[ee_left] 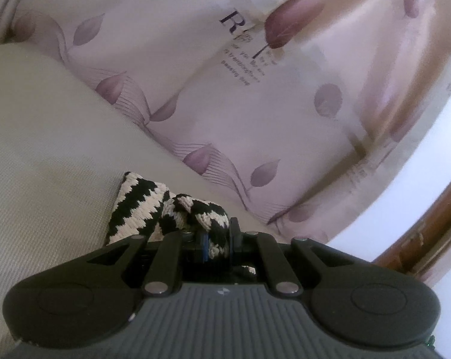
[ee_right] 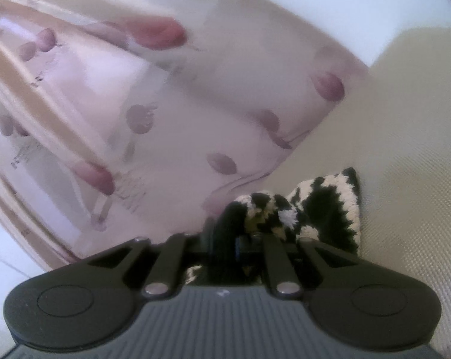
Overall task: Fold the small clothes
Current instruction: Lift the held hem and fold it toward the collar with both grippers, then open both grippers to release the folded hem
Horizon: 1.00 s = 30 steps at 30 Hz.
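Both claws were clenched on the same small knitted garment, black and cream in a zigzag pattern. The left claw (ee_left: 218,246) pinched one bunched edge of the knit garment (ee_left: 141,206); the right claw (ee_right: 237,245) gripped another edge of it, seen from that side as a crumpled fold with a flat flap beyond. The garment hung between the two claws just above a plain cream sheet (ee_left: 39,155), beside a leaf-printed pink bedcover (ee_left: 255,113) that spread over the bed. Part of the knit appeared to rest on or brush the cream sheet; contact could not be settled. The right view was smeared, which fitted a sweep across the bed. Judged step: carrying or spreading the piece, held by two points, toward a spot where it could be laid flat, with no fold made yet, since the fabric was still wadded near both claws. The next move would call for drawing the two grips apart to take the slack out, then lowering the piece evenly onto the cream sheet without letting the bunched edges roll under.
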### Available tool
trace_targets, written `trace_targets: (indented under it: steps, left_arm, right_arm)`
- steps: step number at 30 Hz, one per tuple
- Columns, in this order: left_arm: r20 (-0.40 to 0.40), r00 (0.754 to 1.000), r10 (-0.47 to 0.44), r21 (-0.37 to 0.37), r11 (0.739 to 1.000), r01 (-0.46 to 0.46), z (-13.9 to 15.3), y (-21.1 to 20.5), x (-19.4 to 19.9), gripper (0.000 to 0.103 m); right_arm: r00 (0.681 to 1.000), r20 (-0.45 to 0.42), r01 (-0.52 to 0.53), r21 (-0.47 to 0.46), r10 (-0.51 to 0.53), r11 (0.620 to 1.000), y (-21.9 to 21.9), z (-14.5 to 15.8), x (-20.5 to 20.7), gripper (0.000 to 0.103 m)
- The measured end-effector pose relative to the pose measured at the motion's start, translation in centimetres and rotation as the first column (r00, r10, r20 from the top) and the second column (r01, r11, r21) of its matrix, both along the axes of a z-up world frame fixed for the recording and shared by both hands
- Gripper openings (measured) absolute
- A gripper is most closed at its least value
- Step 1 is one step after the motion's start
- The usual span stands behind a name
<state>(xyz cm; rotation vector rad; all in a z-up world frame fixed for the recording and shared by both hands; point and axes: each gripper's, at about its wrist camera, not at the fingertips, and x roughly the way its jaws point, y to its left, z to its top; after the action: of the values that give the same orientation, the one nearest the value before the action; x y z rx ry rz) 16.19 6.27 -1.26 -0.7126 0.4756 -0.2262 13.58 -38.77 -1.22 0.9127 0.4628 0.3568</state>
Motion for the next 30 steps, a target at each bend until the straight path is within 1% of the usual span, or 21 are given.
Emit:
trace_targets:
  steps: [8,11,15,19,22,24,26,27,28,30]
  left_arm:
    - [-0.022,1.0,0.006,0.043,0.999,-0.005,-0.7,-0.6,2.6,0.011]
    - [-0.051,0.999,0.014,0.029,0.999,-0.013,-1.5,-0.5,3.7,0.012]
    - [-0.068,0.997,0.025,0.043,0.999,-0.022,-2.3,-0.6,4.9,0.012]
    - [-0.073,0.997,0.029,0.057,0.998,-0.025,-2.6,-0.7,5.9,0.013]
    - [-0.076,0.997,0.03,0.057,0.998,-0.026,-2.7,-0.8,6.6,0.023]
    - [-0.059,0.997,0.055,0.064,0.997,-0.051,-2.6,-0.7,6.7,0.039]
    - [-0.035,0.995,0.096,0.071,0.993,-0.093,-2.3,-0.4,6.5,0.074]
    - [-0.02,0.993,0.118,0.062,0.991,-0.116,-2.1,-0.1,6.3,0.081]
    - [0.001,0.991,0.136,0.055,0.989,-0.136,-1.9,0.1,6.0,0.084]
    - [0.025,0.989,0.144,0.08,0.986,-0.145,-1.2,0.4,5.9,0.084]
  right_arm:
    - [0.997,-0.065,0.048,0.031,-0.045,0.998,0.0,-2.1,2.6,0.012]
    - [0.994,-0.094,0.067,0.039,-0.063,0.997,-0.1,-3.1,3.6,0.012]
    - [0.99,-0.121,0.08,0.043,-0.075,0.996,-0.1,-4.1,4.8,0.012]
    - [0.987,-0.136,0.09,0.027,-0.086,0.996,0.2,-4.8,5.9,0.012]
    - [0.984,-0.149,0.101,0.023,-0.096,0.995,0.3,-5.2,6.6,0.012]
    - [0.982,-0.157,0.112,0.022,-0.107,0.993,0.4,-5.4,6.8,0.013]
    - [0.981,-0.156,0.125,0.033,-0.118,0.992,0.4,-5.7,6.9,0.014]
    - [0.98,-0.158,0.127,0.044,-0.118,0.991,0.4,-5.9,7.0,0.014]
    - [0.979,-0.16,0.134,0.053,-0.124,0.99,0.3,-6.1,7.1,0.014]
    - [0.98,-0.153,0.14,0.067,-0.128,0.988,0.3,-6.3,7.3,0.015]
